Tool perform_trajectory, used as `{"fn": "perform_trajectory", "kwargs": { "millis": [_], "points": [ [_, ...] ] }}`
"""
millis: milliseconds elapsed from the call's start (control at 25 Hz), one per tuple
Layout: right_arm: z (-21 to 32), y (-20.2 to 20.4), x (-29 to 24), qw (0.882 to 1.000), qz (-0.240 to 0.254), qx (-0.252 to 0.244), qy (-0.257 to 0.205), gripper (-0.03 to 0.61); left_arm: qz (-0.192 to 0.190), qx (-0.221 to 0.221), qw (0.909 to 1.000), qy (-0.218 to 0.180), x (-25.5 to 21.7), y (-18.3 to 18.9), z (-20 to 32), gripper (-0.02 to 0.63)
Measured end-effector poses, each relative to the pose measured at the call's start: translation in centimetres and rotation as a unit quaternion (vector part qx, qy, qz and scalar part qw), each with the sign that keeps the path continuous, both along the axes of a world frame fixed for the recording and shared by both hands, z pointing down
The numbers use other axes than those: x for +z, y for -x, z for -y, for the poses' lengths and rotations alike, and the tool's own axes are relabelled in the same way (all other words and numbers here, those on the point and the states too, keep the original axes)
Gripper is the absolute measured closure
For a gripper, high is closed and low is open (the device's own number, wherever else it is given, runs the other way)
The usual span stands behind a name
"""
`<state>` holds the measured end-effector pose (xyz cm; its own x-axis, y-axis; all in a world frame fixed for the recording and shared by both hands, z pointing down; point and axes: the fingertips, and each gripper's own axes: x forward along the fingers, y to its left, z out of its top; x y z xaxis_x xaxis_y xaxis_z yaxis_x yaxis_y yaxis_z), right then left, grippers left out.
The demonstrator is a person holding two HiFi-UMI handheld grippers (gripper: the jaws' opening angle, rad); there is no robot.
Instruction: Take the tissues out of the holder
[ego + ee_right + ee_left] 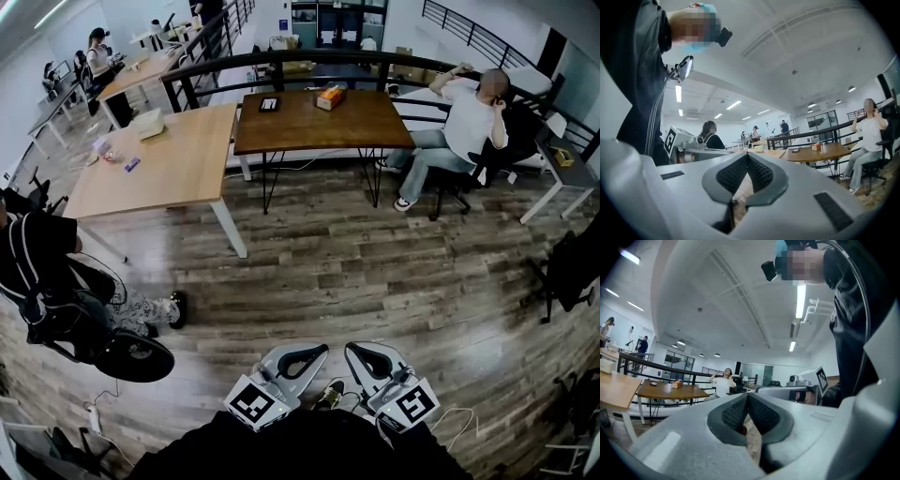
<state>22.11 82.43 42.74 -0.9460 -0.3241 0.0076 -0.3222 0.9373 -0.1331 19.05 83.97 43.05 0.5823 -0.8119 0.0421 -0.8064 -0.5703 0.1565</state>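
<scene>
While both claws hang low at the bottom centre of the frame, the tissue holder [330,96] sits well apart from them on the dark wooden table [309,127] in the upper middle; left gripper [317,352] — jaws pressed together, nothing between them; right gripper [354,352] likewise closed and empty; a seated person in white [467,122] at the table's right end — upper right.

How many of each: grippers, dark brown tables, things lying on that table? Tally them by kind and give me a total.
Grippers: 2, the left gripper and the right gripper, both shut and empty
Dark brown table: 1
Tissue holder on that table: 1
Small black object on that table: 1
Total: 5
</scene>
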Motion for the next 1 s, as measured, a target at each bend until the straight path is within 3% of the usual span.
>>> {"fn": "perform_trajectory", "kwargs": {
  "millis": [640,1000],
  "points": [
    [3.4,-5.6,-0.2,0.998,0.002,-0.055,-0.007,0.574,0.012,-0.029,0.9995,-0.001,0.1,-6.2,3.8,0.604],
    [5.4,-5.6,0.8,0.997,-0.004,-0.071,0.008,0.574,0.018,-0.052,0.9985,0.006,0.5,-5.5,5.7,0.604]
  ]
}}
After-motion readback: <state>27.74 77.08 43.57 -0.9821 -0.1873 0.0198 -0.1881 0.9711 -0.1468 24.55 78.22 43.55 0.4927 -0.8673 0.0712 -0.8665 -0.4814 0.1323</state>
